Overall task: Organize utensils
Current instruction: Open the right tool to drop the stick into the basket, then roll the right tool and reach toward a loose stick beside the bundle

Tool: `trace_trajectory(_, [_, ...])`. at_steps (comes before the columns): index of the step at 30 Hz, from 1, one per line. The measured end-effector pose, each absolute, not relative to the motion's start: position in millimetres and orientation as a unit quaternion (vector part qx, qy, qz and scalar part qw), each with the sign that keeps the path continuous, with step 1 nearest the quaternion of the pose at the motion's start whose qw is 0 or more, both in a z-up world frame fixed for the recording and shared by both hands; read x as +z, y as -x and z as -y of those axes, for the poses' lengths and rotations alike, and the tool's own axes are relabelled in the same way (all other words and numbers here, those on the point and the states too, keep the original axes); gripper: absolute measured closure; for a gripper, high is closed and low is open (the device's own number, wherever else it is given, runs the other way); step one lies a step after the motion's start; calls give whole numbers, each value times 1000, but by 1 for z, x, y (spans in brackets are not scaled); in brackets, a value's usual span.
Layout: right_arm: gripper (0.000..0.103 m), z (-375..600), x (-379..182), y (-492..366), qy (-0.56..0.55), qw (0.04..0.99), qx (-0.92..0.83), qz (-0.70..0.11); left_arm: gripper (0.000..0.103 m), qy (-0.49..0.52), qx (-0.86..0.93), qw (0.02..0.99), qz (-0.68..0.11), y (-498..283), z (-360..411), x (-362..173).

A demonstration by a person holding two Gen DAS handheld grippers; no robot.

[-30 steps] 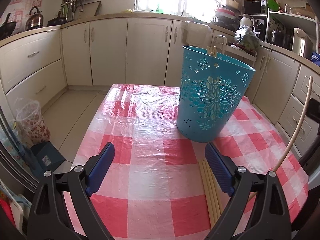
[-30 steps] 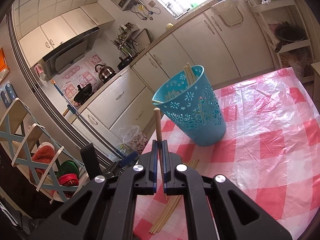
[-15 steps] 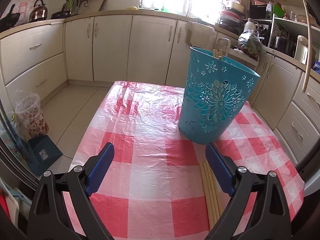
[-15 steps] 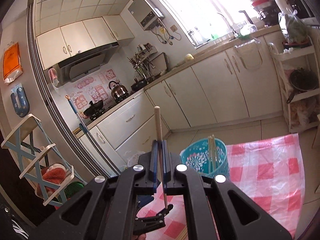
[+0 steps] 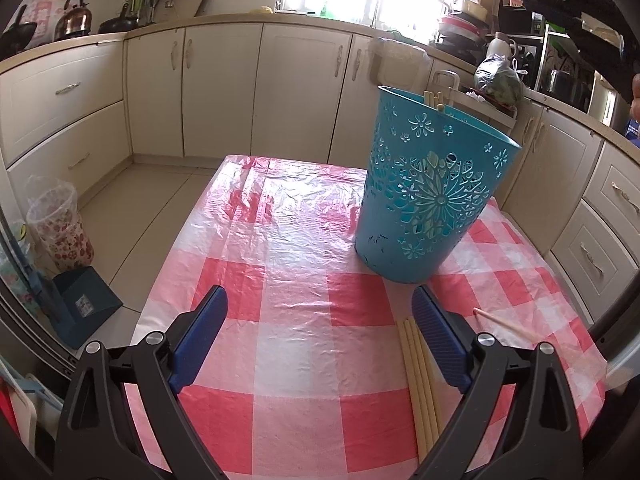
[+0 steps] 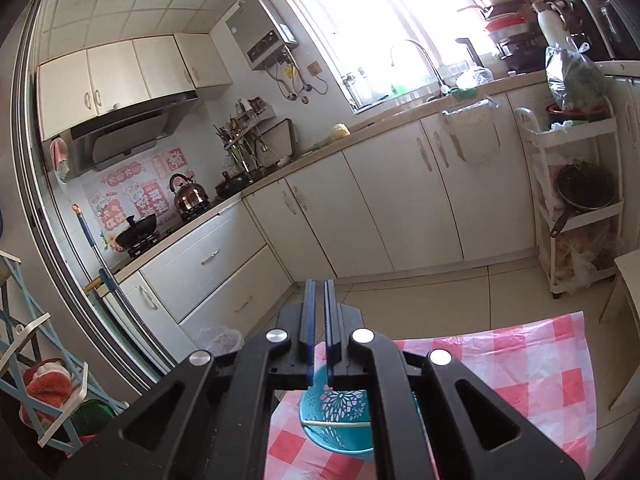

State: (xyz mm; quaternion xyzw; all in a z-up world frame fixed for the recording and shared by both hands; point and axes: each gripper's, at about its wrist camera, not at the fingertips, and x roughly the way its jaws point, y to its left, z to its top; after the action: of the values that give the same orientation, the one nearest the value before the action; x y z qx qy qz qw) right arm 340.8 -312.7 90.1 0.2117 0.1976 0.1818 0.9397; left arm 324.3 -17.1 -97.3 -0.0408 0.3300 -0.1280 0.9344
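My left gripper (image 5: 318, 322) is wide apart above the checked tablecloth (image 5: 296, 332), with loose chopsticks (image 5: 420, 380) beside its right finger. My right gripper (image 6: 319, 316) is almost together, holding nothing, high above the turquoise basket (image 6: 336, 420).

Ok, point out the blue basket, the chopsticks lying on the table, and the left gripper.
blue basket (image 5: 430, 208), left wrist view, on the flower cutout of its front wall.
chopsticks on the table (image 5: 418, 376), left wrist view, mid-length of the bundle.
left gripper (image 5: 320, 340), left wrist view, midway between its open blue fingertips.
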Motion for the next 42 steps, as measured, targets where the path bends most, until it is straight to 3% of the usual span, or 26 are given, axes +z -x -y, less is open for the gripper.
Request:
trace_trajectory(2, [93, 324, 79, -335, -225, 934, 178, -212, 13, 40, -125, 932, -337, -326, 17, -100])
trace_trajectory(3, [75, 328, 71, -333, -229, 932, 170, -224, 13, 41, -125, 930, -342, -327, 17, -101])
trace_trajectory(5, [62, 337, 38, -323, -225, 923, 144, -278, 13, 46, -125, 928, -348, -328, 16, -103])
trace_trajectory(9, [62, 325, -22, -287, -139, 897, 157, -390, 13, 40, -124, 928, -348, -327, 16, -104])
trace_trajectory(12, [69, 285, -53, -249, 32, 867, 205, -452, 13, 44, -118, 928, -351, -328, 13, -105])
trace_trajectory(19, [69, 231, -84, -203, 337, 753, 322, -464, 13, 54, -102, 924, -364, -333, 8, -113])
trace_trajectory(23, [69, 211, -98, -190, 432, 697, 377, -431, 13, 71, -97, 917, -379, -339, 2, -118])
trace_trajectory(27, [69, 196, -99, -183, 482, 649, 439, -391, 13, 93, -92, 912, -389, -342, -7, -122])
trace_trajectory(33, [64, 183, -109, -211, 500, 589, 493, -400, 13, 119, -87, 905, -399, -347, -16, -126])
trace_trajectory(37, [52, 183, -103, -236, 442, 565, 532, -449, 13, 130, -96, 900, -406, -349, -18, -127])
trace_trajectory(42, [47, 192, -93, -273, 372, 596, 525, -481, 12, 123, -113, 901, -400, -348, -13, -121])
